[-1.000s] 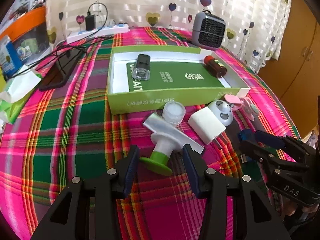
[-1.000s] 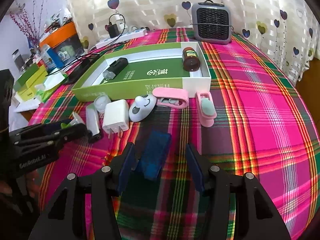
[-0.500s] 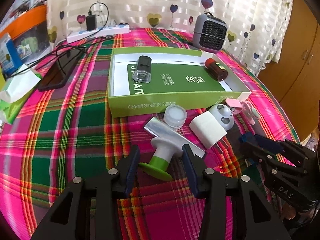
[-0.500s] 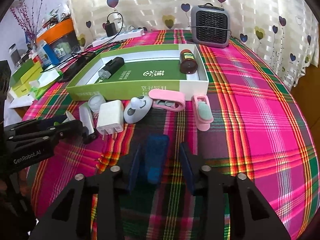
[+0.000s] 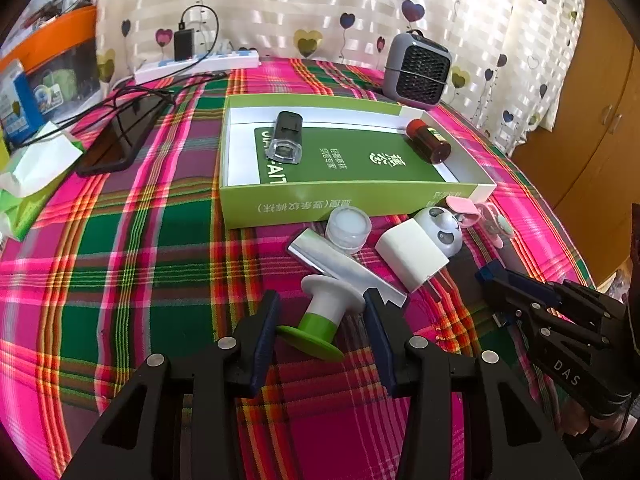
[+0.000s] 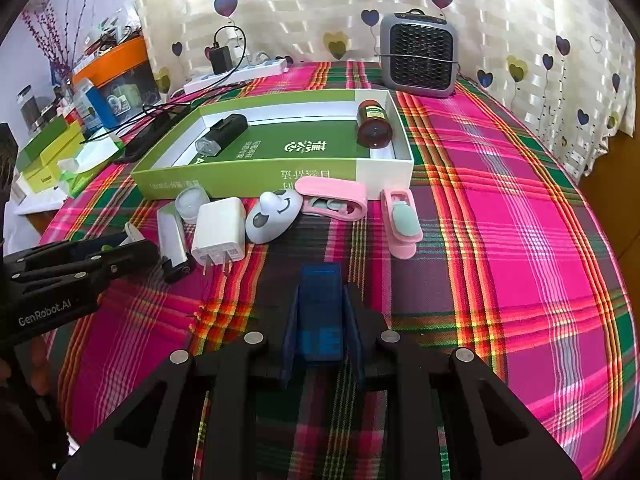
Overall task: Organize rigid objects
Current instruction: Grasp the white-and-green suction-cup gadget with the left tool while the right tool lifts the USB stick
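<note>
Left wrist view
Left tongs point(image 5: 322, 322): jaws wide apart, straddling the green-and-white plunger piece point(image 5: 320, 322) without pressing it
Plunger piece: white disc top, white stem, green band and green flat base, lying tilted on the plaid worktop point(image 5: 120, 240)
Silver bar point(image 5: 344, 266): flat, shiny, lying slantwise just behind the plunger piece
Clear round pot point(image 5: 347, 229): beside the bar, near the box wall
White plug adapter point(image 5: 412, 258): cube-shaped, prongs toward the camera, touching the panda-faced gadget point(image 5: 442, 230)
Green box point(image 5: 320, 204): open tray holding a black-and-clear cylinder point(image 5: 286, 138) at left and a dark red bottle point(image 5: 428, 140) at right

Right wrist view
Right tongs point(image 6: 322, 330): jaws have just been closing and now press both sides of the blue block point(image 6: 320, 300)
Blue block: translucent dark blue, rectangular, upright between the pads, just over the worktop
Pink clips point(image 6: 334, 198): two, one lying along the box front, one point(image 6: 400, 216) angled toward the camera with a pale green pad
Grey heater point(image 6: 418, 54): at the far edge, behind the box
</note>
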Available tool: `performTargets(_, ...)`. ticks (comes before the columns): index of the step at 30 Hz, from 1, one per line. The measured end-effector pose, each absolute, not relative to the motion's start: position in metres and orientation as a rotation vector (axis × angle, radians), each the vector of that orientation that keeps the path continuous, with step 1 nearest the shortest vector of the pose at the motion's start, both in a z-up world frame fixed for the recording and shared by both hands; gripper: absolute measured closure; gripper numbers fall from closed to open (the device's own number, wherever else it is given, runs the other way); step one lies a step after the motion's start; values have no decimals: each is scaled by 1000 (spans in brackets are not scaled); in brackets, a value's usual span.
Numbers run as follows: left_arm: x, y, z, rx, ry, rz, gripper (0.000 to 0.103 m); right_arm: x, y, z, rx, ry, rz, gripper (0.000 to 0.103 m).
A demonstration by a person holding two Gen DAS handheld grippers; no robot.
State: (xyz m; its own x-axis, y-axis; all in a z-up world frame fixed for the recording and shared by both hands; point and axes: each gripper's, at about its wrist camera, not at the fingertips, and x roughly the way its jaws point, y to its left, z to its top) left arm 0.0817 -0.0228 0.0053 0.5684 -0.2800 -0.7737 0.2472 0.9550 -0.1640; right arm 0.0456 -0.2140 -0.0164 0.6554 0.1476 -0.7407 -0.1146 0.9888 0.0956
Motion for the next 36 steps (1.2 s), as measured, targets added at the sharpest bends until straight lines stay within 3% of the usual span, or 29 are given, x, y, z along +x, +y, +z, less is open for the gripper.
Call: performTargets(36, 79, -24, 32, -19, 854, -316, 62, 47, -213, 3, 39, 786, 176, 80)
